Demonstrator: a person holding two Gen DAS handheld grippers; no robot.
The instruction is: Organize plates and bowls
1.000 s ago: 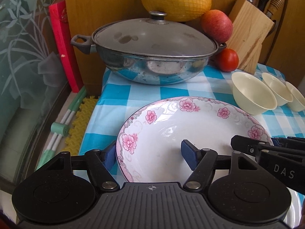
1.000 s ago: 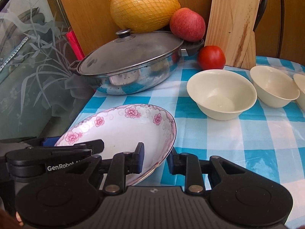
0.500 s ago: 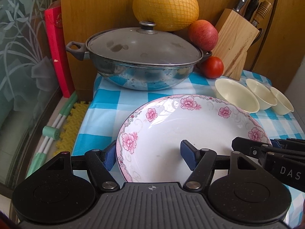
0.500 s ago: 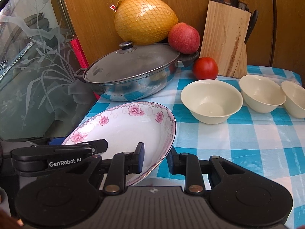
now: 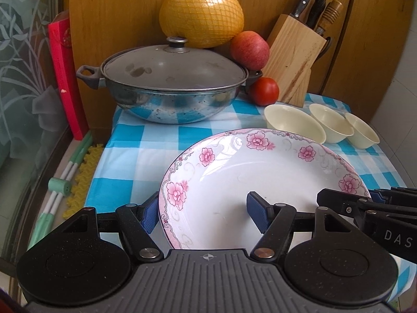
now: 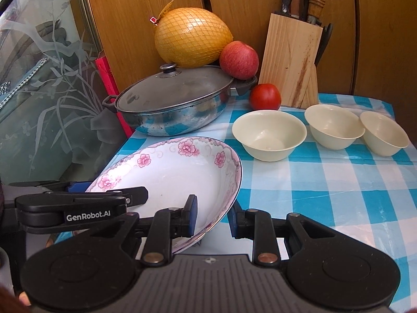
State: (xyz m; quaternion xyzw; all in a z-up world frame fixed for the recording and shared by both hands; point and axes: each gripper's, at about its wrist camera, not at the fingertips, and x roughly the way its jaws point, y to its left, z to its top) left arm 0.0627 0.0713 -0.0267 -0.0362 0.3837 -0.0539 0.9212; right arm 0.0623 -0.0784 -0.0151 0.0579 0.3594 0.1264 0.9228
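Note:
A white plate with pink flowers (image 5: 260,172) is held above the blue checked tablecloth (image 5: 135,156). My left gripper (image 5: 202,214) has its jaws astride the plate's left rim. My right gripper (image 6: 212,216) is astride its right rim (image 6: 229,182). Neither pair of pads visibly presses the rim. Three cream bowls stand in a row behind: a large one (image 6: 268,138), a middle one (image 6: 333,126) and a small one (image 6: 384,133). They also show in the left wrist view (image 5: 294,125).
A lidded steel pan (image 5: 172,88) stands at the back left, with a netted pomelo (image 5: 202,13), an apple (image 5: 249,49), a tomato (image 5: 264,91) and a wooden knife block (image 5: 294,60) behind. A red board (image 5: 66,78) leans at the left. The table edge drops off on the left.
Both grippers have risen and drawn back with the plate between them. The pan and bowls now look farther off and lower in both views.

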